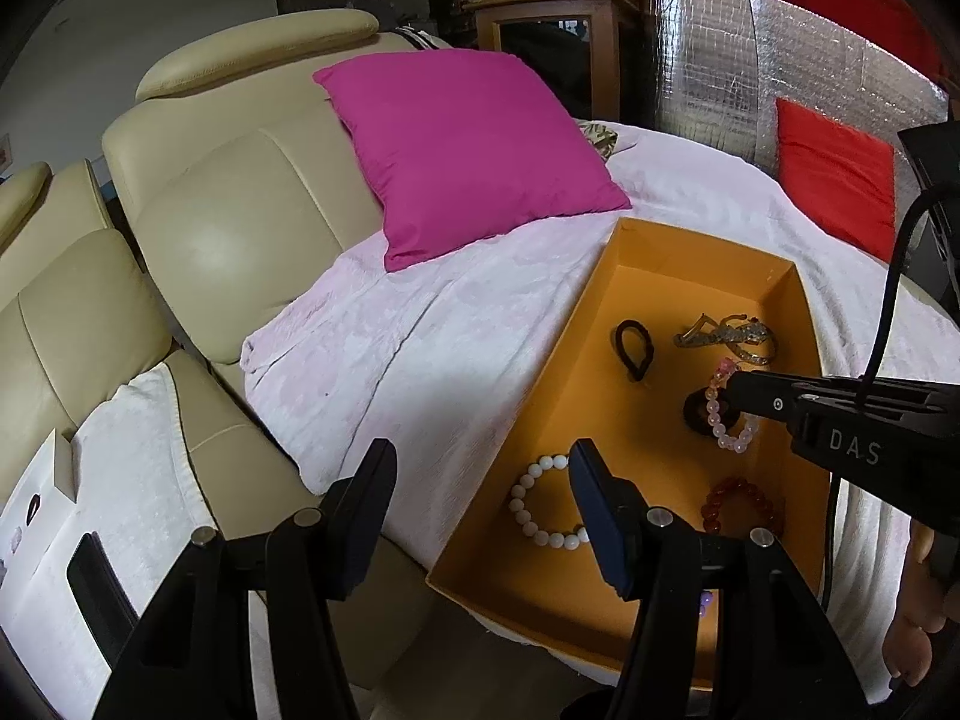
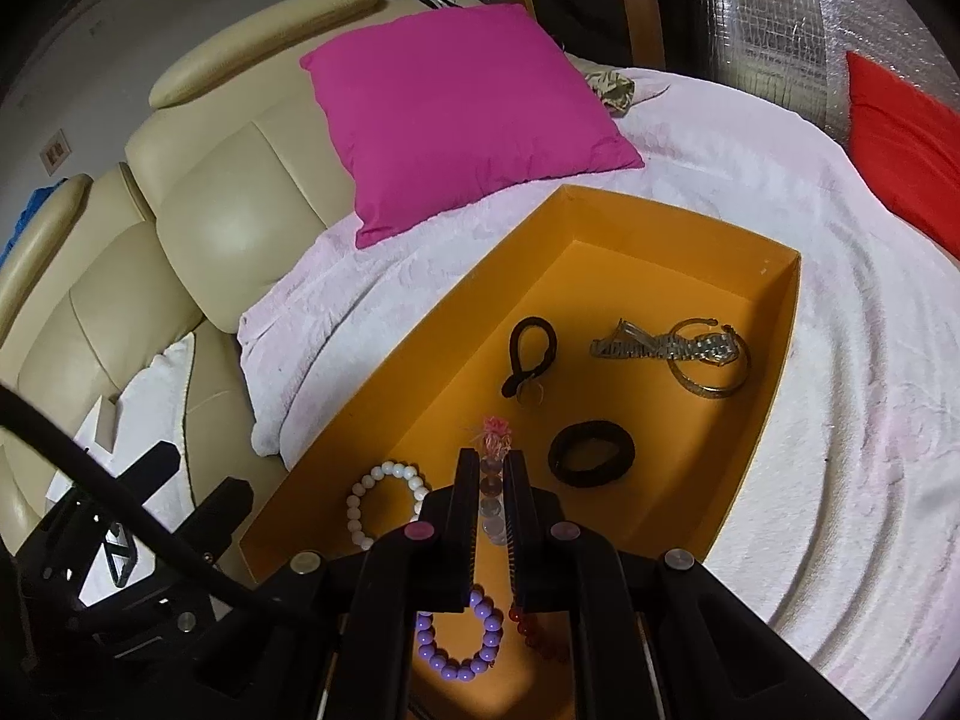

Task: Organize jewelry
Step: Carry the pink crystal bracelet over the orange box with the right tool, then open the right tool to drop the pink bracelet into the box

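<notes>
An orange box (image 1: pixel 606 300) (image 2: pixel 420 408) lies on the pink blanket. In it are a white bead bracelet (image 1: pixel 528 510) (image 2: pixel 360 501), a red bead bracelet (image 1: pixel 744 501), a purple bead bracelet (image 2: pixel 459 642), a black hair tie (image 2: pixel 591 453), a black loop (image 1: pixel 633 348) (image 2: pixel 528 345) and a gold watch with bangle (image 1: pixel 729 336) (image 2: pixel 702 354). My right gripper (image 2: pixel 491 468) (image 1: pixel 735 393) is shut on a pale pink bead bracelet (image 1: pixel 729 420) (image 2: pixel 491 501) with a pink tassel, above the box floor. My left gripper (image 1: pixel 480 468) is open and empty over the box's near left rim.
A magenta pillow (image 1: pixel 462 156) leans against the cream leather sofa (image 1: pixel 240 222) behind the box. A red cushion (image 1: pixel 834 180) lies at the right. A white card with dark items (image 1: pixel 54 546) rests on a white cloth at the left.
</notes>
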`<move>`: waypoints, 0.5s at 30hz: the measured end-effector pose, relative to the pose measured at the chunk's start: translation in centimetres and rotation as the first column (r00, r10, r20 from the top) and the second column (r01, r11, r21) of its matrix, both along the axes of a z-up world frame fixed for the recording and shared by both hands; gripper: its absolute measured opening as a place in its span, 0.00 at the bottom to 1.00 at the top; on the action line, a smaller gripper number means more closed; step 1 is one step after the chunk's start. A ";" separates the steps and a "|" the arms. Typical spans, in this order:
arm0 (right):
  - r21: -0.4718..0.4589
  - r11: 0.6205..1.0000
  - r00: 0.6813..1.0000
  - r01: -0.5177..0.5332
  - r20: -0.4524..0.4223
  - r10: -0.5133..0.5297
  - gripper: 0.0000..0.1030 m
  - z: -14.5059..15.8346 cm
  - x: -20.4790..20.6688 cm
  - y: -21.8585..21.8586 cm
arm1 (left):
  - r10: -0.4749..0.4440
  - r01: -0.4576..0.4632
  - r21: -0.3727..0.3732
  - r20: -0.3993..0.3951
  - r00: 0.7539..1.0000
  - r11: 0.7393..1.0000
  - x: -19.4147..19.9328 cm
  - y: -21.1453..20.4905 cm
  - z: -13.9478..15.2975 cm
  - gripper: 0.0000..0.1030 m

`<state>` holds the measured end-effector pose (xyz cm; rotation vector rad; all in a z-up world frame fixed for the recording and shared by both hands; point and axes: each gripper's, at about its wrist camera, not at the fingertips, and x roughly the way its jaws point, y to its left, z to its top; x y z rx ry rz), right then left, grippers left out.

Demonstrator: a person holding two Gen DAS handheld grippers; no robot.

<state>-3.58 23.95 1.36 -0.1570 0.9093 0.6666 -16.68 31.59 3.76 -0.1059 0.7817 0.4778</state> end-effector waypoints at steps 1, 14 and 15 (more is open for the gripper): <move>-0.002 1.000 1.000 0.001 0.001 -0.001 0.09 0.0 0.0 0.1 | 0.001 -0.001 0.001 -0.002 1.000 1.000 0.0 0.0 -0.1 0.59; -0.019 1.000 1.000 0.014 -0.005 -0.014 0.09 -0.6 0.2 -0.1 | -0.003 0.004 0.012 -0.024 1.000 1.000 0.2 -0.2 -0.5 0.59; -0.022 1.000 1.000 0.014 -0.004 -0.014 0.09 -0.6 0.2 -0.1 | -0.004 0.005 0.014 -0.026 1.000 1.000 0.2 -0.3 -0.5 0.59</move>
